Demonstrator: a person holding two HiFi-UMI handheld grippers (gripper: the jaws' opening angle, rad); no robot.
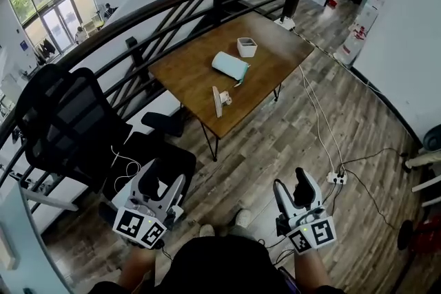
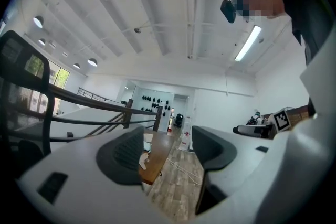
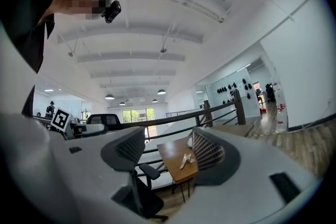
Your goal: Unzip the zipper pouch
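The teal zipper pouch (image 1: 230, 66) lies near the middle of a wooden table (image 1: 193, 76), far ahead of me. Both grippers are held low over the floor, well short of the table. The left gripper (image 1: 162, 182) stands open with nothing between its jaws. In the left gripper view (image 2: 168, 152) the table (image 2: 157, 153) shows through the gap. The right gripper (image 1: 292, 188) is also open and empty. The right gripper view (image 3: 168, 153) shows the table (image 3: 176, 157) in the distance between its jaws. I cannot make out the pouch in either gripper view.
A white cup (image 1: 247, 47) stands behind the pouch and a small pale item (image 1: 220, 101) lies near the table's front edge. A black office chair (image 1: 76, 120) is at the left by a dark railing (image 1: 172, 3). Cables and a power strip (image 1: 336, 177) lie on the floor at the right.
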